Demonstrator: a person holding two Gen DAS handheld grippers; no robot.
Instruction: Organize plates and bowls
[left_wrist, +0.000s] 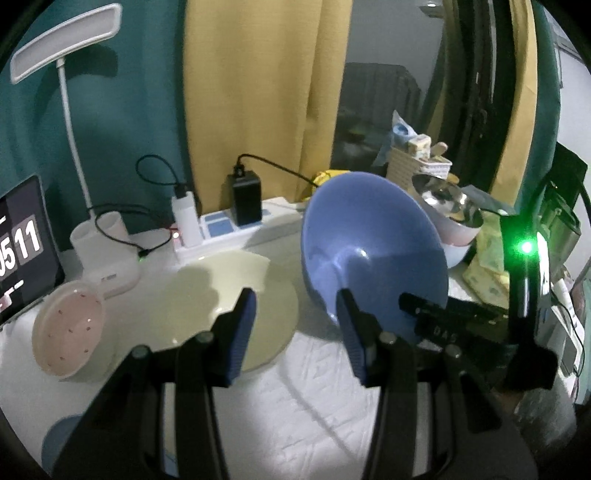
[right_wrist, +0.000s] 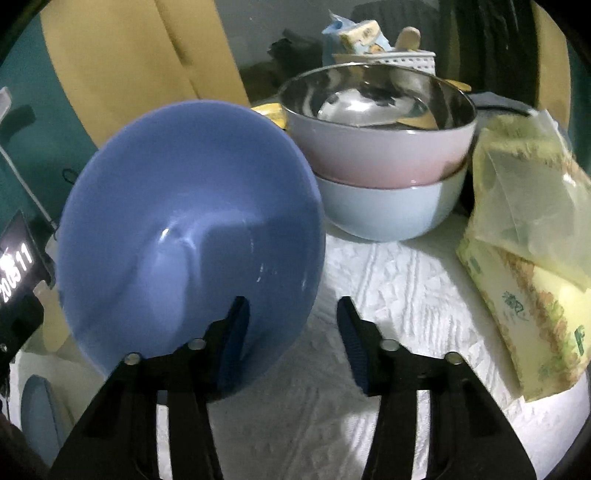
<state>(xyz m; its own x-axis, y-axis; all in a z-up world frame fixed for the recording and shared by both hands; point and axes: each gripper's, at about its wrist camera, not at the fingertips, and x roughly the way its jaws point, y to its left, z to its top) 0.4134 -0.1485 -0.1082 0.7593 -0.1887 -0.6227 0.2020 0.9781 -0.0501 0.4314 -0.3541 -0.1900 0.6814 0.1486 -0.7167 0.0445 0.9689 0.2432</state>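
far left, a tablet screen (left_wrist: 22, 243) showing white digits, leaning at the table edge. just right of it and nearer, a pink plate (left_wrist: 68, 328) lying flat on the white cloth (left_wrist: 295, 398), touching the rim of a cream plate (left_wrist: 236, 306) to its right. behind these, a white desk lamp (left_wrist: 66, 88) on its base, a white power strip (left_wrist: 229, 229) with a black adapter (left_wrist: 245, 197) plugged in, yellow curtain (left_wrist: 258, 92) beyond.

left gripper (left_wrist: 295, 328) low over the cloth, fingers spread wide, nothing between them. left pad (left_wrist: 242, 328) over the cream plate's near edge; right pad (left_wrist: 351, 336) in front of the blue bowl's lower rim; touching it or not, cannot tell.

blue bowl (left_wrist: 373, 251) right of centre, tipped steeply on its edge, hollow facing the cameras, lower rim near the cloth.

right gripper (right_wrist: 291, 336) also spread, not pinching. in the right wrist view, left pad (right_wrist: 234, 339) inside the blue bowl (right_wrist: 188, 236) against its lower wall, rim hanging over that pad; right pad (right_wrist: 351, 343) clear of the bowl, over bare cloth (right_wrist: 388, 288).

farther right, a stack: a pink bowl with steel lining (right_wrist: 380, 122) nested in a pale blue bowl (right_wrist: 388, 210), just behind the tipped bowl's upper rim. behind the stack, a basket of packets (right_wrist: 369, 40). far right, yellow tissue packs (right_wrist: 532, 236) on the cloth. near left corner, part of another blue dish (right_wrist: 40, 417).
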